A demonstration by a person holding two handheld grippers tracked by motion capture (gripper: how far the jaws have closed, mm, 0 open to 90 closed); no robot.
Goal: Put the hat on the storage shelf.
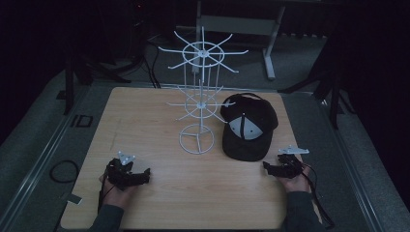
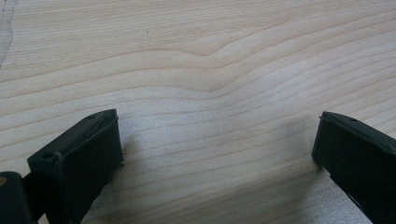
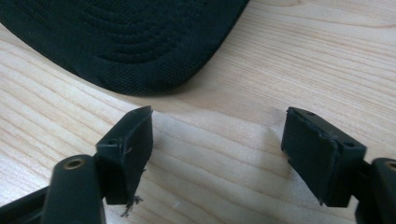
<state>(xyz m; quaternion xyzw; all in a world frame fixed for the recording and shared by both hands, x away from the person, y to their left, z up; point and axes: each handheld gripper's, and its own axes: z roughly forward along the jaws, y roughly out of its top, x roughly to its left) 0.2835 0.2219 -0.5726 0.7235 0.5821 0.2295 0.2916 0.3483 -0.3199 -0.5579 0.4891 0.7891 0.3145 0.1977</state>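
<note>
A: What sits at the lower left of the high view?
B: The left claw (image 1: pixel 145 175) rests on the worktop (image 1: pixel 193 193), jaws spread, only bare wood between them.
A: And the middle?
B: A white wire rack (image 1: pixel 200 96) stands there, the black cap (image 1: pixel 249 125) just right of its base.
A: Lower right?
B: The right claw (image 1: pixel 267 166), jaws spread and pinching nothing, lies just beside the cap's brim.

In the high view we saw a dim picture: only the wooden table (image 1: pixel 159 193) was lit, and the room around it was almost black. Both gripper views were bright and even, with soft shadows on the wood, and slightly blurred at the bottom.
</note>
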